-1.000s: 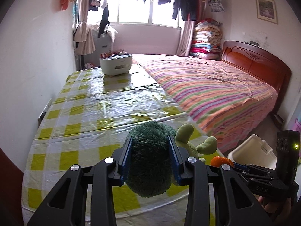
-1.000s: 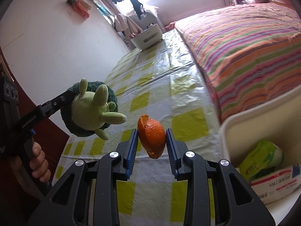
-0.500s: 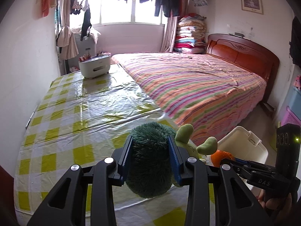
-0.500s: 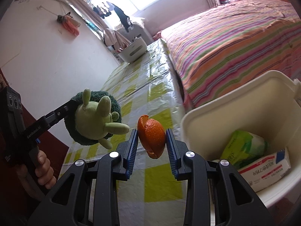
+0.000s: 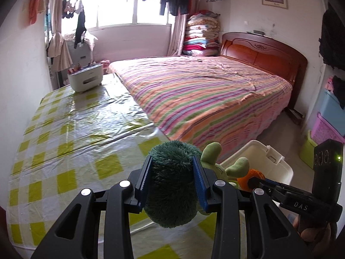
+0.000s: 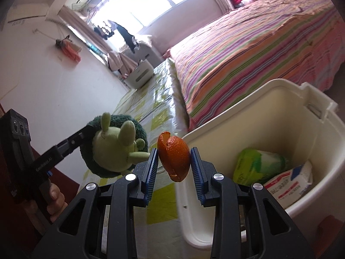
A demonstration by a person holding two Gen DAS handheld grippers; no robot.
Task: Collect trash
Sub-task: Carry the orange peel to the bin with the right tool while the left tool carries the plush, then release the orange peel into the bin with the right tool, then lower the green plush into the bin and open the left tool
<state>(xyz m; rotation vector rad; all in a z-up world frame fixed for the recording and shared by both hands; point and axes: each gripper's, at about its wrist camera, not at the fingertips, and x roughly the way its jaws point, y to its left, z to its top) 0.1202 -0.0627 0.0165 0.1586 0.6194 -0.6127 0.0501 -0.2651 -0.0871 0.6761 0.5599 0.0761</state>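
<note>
Over the near edge of the table [image 5: 64, 129] we carry two things toward the white bin [image 6: 280, 112] at the right. Our right gripper [image 6: 174, 161] is clamped on the orange peel [image 6: 173, 157], just beside the bin's rim; our left gripper [image 5: 171, 172] is clamped on the plush toy [image 5: 172, 181]. We should bring the peel over the opening, clear of the rim, before we let go

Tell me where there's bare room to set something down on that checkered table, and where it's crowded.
Free: the table from the white caddy at the far end to the plush toy. Crowded: the near corner by the bin, where both grippers meet.
</note>
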